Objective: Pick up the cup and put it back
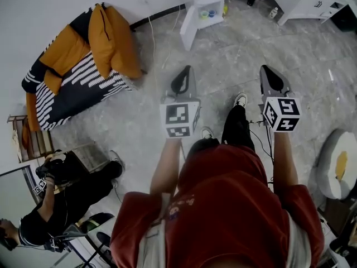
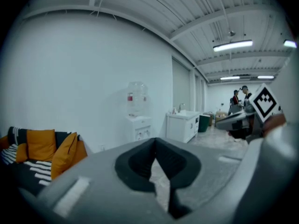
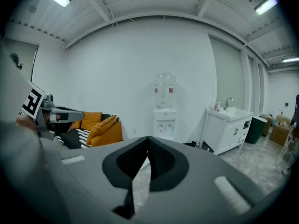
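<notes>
Cup (image 1: 204,14), apparently one of two small ones on the white stand's (image 1: 189,24) shelf, well ahead and untouched. Left tool (image 1: 183,82) and right tool (image 1: 271,80) both closed and empty. Step judged: approach. Next: draw near and open one tool.

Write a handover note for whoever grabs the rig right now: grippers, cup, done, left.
Left gripper: shut, empty, held out in the air.
Right gripper: shut, empty, held out alongside it.
Cup: none held. Small cup-like items sit on the white water dispenser ahead; they are too small to confirm as cups.
Done: nothing that shows.
Left: walk up, pick up the cup, put it back.
</notes>
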`<state>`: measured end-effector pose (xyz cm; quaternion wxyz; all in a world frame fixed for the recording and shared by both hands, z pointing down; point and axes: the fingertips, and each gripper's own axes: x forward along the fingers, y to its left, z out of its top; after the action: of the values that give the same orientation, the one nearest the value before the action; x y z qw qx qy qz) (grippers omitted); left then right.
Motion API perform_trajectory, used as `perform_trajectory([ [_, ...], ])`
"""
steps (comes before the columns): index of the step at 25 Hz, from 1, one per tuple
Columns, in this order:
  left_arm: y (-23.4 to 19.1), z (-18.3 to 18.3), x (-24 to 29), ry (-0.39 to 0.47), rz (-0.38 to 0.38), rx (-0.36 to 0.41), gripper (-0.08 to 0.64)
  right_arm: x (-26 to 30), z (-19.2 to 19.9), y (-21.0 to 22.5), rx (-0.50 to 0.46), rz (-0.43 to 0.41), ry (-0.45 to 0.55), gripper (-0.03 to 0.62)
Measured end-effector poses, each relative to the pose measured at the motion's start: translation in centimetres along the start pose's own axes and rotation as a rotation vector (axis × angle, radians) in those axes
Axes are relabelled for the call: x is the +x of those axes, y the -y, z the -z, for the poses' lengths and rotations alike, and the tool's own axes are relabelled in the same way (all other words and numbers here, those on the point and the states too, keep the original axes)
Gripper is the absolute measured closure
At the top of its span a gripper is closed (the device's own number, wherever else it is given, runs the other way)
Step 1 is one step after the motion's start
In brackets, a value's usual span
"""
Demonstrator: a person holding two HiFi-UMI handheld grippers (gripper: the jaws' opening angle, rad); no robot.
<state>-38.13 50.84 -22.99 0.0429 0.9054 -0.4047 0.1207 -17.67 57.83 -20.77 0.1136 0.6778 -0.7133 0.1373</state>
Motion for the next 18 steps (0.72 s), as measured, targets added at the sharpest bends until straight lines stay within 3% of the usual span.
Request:
perform_trajectory([
  [6, 0.3, -0.2, 5.5, -0.039, -0.027, 0.002, 0.56, 4.7, -0.6, 4.0, 0.025, -0.028, 0.005, 0.592],
  [18, 5.2, -3.5, 21.9, -0.092, -0.016, 0.022, 0.56, 12.7, -2.3, 18.2, 0.095, -0.031, -0.025, 0.592],
])
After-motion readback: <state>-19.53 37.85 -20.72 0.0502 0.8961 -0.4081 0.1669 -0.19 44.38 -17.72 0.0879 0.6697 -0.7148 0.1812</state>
